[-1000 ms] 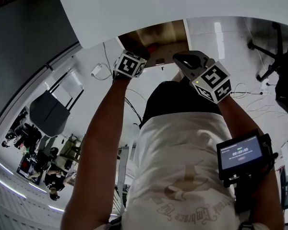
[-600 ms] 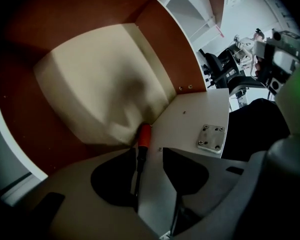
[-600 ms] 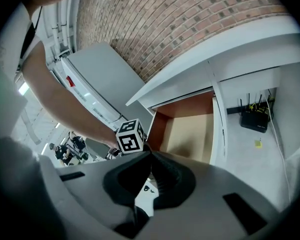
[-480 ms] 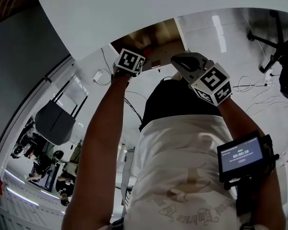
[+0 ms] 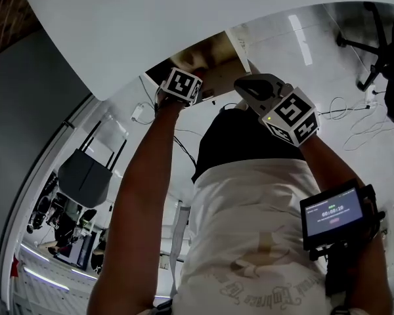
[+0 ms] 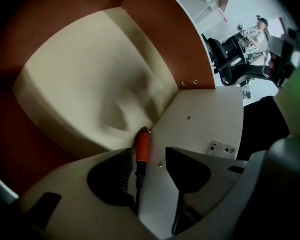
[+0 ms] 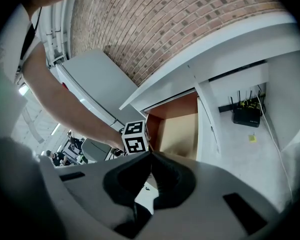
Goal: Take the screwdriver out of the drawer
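1. The left claw (image 6: 149, 154) is down inside the open drawer (image 6: 165, 39), pointing steeply at its cream floor. Its jaws stand wide apart and have just been opening.
2. The screwdriver (image 6: 142, 146) lies between those jaws on the drawer floor, in the seam where the floor meets a paler side panel. Its orange handle points away from the claw, and its dark shaft runs back into the gap.
3. The handle sits just beside the left pad (image 6: 121, 171) and well apart from the right pad. Neither pad presses on it, so the claw is released and the tool is not gripped.
4. The right claw (image 7: 150, 156) is clenched, with its two dark pads meeting at the tips and nothing between them.
5. It hangs outside the drawer, in front of the opening. Its own view looks past the left gripper's marker cube (image 7: 135, 137) into the brown-walled drawer.
6. In the head view the drawer juts out from under the white bench (image 5: 151, 25), and both forearms reach up towards it.
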